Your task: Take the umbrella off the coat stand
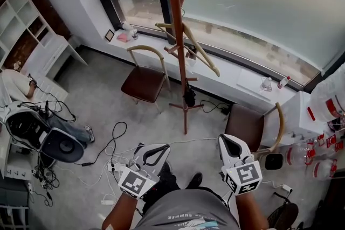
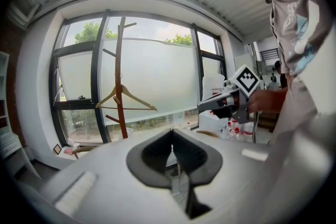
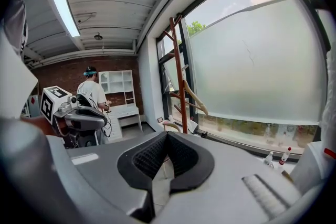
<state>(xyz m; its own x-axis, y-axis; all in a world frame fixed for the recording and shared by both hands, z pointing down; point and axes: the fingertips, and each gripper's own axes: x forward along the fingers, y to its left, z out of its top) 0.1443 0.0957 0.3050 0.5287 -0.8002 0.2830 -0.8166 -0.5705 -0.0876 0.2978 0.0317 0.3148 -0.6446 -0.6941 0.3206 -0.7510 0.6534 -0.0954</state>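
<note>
The umbrella [image 1: 189, 97] appears to be the small dark bundle hanging low on the coat stand [image 1: 178, 35], just above the feet, a little right of centre in the head view. It is too small there to make out how it is hooked on. The stand's reddish pole runs from the top edge down to the floor, with a pale wooden hanger [image 1: 199, 48] on a peg higher up and a brown-seated chair [image 1: 143, 82] to its left.

Nothing of the task is done yet. The umbrella is on the stand, and both grippers are at the bottom of the frame, well apart from it. The approach, the grasp and the lift off the peg are all left.

The left gripper [image 1: 155, 152] has its jaws closed together with nothing between them. The right gripper [image 1: 229, 147] is the same, jaws together and empty. They will probably have to open before any grasp.

Only the head view shows the umbrella. In the left gripper view the stand [image 2: 119, 86] and hanger [image 2: 126, 99] stand against the window, but that gripper's own body [image 2: 172, 139] covers the lower pole. That view also shows the right gripper [image 2: 220, 105] at mid right. The right gripper view alone shows a second person [image 3: 92, 92] by white shelves at mid left, and bottles [image 3: 286, 155] on the sill.
</note>
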